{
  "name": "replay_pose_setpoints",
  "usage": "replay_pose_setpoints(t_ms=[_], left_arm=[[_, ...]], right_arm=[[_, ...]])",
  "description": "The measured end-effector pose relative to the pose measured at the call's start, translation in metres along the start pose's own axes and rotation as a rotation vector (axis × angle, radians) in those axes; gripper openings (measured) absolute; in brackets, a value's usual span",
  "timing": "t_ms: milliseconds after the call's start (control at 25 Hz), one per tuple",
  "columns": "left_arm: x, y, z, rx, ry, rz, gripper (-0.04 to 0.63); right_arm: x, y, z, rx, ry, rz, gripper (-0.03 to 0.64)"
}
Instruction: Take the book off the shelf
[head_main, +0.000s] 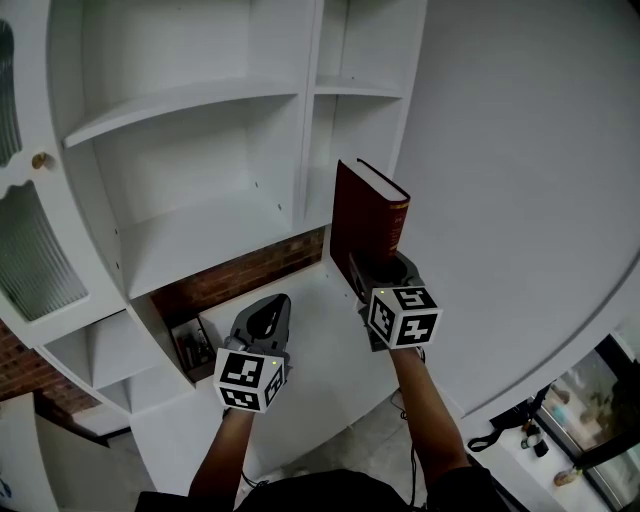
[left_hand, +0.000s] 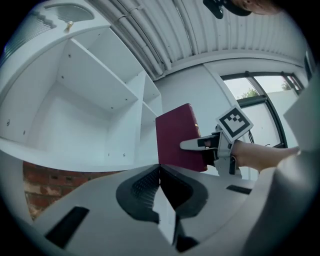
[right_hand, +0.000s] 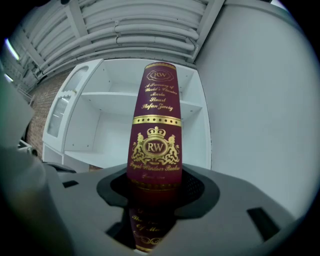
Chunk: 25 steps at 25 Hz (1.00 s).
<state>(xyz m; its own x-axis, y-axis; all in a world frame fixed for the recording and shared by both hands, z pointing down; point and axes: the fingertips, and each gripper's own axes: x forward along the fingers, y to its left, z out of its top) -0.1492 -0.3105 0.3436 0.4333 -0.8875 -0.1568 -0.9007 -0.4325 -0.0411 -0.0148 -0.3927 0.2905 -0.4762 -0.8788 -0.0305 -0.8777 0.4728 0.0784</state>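
Firstly, at the left stands the white shelf unit (head_main: 190, 235); the upper boards in view carry nothing. My left tongs (head_main: 270, 308) come next, pressed together on nothing, held low before the unit. To their right, my right tongs (head_main: 385, 268) pinch the book (head_main: 368, 215) by its lower end, one pad on each cover, with the spine facing me and the volume upright. It hangs out in front of the unit's right edge, close by the plain white wall (head_main: 520, 180), and rests on no board that I can see.

Assessment: a thick maroon hardback, stiff and probably heavy for so low a grip, with smooth glossy covers that may slip. A hold nearer mid-height, or my left tongs supporting it from beneath, would steady it.
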Motion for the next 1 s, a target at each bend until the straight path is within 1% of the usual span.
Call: replay_pose_setpoints(t_ms=[360, 560, 880, 1000], left_arm=[[0.005, -0.025, 0.001, -0.035, 0.001, -0.05, 0.015], [0.008, -0.044, 0.002, -0.046, 0.001, -0.033, 0.015], [0.009, -0.088, -0.004, -0.066, 0.013, -0.032, 0.015], [0.008, -0.109, -0.009, -0.108, 0.02, -0.036, 0.015]], right_arm=[[-0.027, 0.003, -0.008, -0.003, -0.019, 0.009, 0.232], [-0.045, -0.003, -0.023, 0.005, -0.001, 0.017, 0.232], [-0.083, -0.017, -0.039, 0.035, 0.007, 0.048, 0.232], [-0.101, -0.024, -0.046, 0.044, 0.008, 0.061, 0.232]])
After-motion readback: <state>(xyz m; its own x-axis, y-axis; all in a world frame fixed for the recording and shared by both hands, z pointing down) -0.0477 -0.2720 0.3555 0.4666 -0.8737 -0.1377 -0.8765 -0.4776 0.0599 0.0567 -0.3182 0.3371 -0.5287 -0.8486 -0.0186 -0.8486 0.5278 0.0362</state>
